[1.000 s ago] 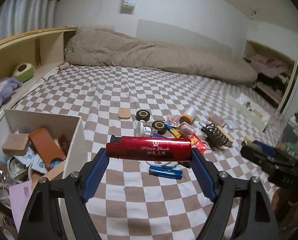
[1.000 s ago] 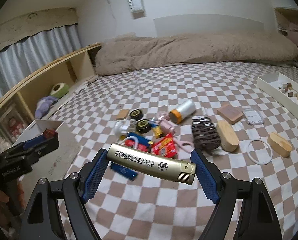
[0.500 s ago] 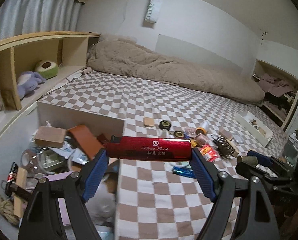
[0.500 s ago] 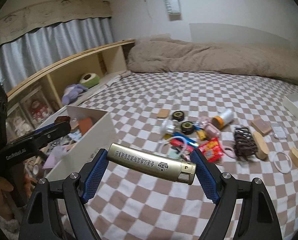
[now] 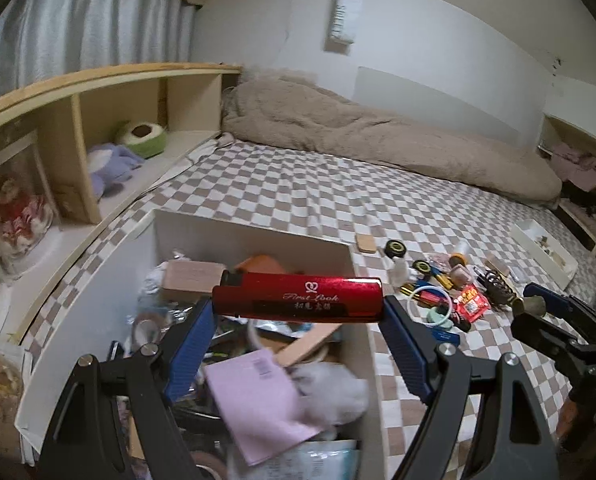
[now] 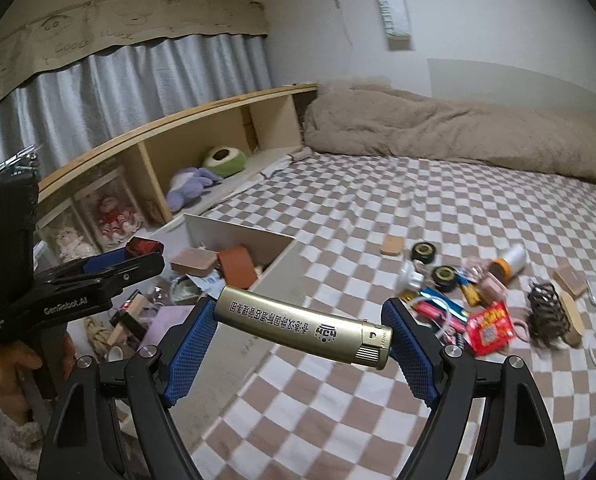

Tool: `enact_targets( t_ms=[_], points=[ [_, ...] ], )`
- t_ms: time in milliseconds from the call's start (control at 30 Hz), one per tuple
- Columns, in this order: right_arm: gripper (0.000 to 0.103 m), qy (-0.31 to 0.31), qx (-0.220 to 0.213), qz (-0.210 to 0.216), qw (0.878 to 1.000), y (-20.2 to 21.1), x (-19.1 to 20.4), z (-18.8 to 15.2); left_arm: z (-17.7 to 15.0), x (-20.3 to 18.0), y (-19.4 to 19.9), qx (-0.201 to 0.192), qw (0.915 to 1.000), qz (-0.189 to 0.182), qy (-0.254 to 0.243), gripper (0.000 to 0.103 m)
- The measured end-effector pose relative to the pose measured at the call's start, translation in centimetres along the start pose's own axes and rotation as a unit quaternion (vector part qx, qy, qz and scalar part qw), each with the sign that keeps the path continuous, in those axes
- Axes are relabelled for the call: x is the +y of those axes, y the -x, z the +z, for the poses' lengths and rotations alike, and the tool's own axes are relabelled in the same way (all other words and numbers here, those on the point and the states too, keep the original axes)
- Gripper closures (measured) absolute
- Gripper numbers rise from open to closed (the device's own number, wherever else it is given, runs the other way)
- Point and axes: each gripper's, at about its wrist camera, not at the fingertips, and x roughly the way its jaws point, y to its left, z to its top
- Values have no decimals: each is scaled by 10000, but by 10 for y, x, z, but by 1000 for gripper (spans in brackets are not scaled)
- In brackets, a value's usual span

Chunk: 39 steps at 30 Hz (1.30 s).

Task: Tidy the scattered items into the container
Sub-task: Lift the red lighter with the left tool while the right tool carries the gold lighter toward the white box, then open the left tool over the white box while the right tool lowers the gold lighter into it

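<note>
Hidden, cropped and blurred parts

The red lighter (image 5: 298, 298) covers the middle of the white box (image 5: 254, 230); at 6 o'clock the box's near end and a pink paper (image 5: 258, 396) smear with blur and run off the frame. At 3 o'clock the scattered pile (image 6: 470, 300) is too small and soft to sort piece by piece. The gold lighter (image 6: 302, 326) hides part of the box's near wall.
</note>
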Motion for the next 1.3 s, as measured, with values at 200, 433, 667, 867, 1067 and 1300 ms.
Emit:
enact_targets(
  t_ms=[200, 433, 667, 867, 1067, 1300],
  points=[
    [19, 153, 31, 145, 9998, -9, 23, 6, 4, 24, -8, 230, 9997, 4, 77, 21],
    [19, 297, 123, 178, 9993, -21, 43, 11, 9, 54, -33, 716, 9971, -99, 245, 21],
    [19, 421, 208, 171, 9987, -33, 59, 18, 4, 67, -60, 1229, 9920, -161, 238, 21],
    [19, 492, 318, 148, 9982, -44, 66, 20, 4, 69, -69, 1425, 9886, -406, 284, 21],
    [19, 538, 433, 182, 9974, -57, 75, 21, 2, 71, -67, 1422, 9888, -287, 353, 9],
    [19, 659, 630, 202, 9956, -76, 85, 20, 7, 74, -38, 909, 9954, -187, 255, 7]
  ],
)
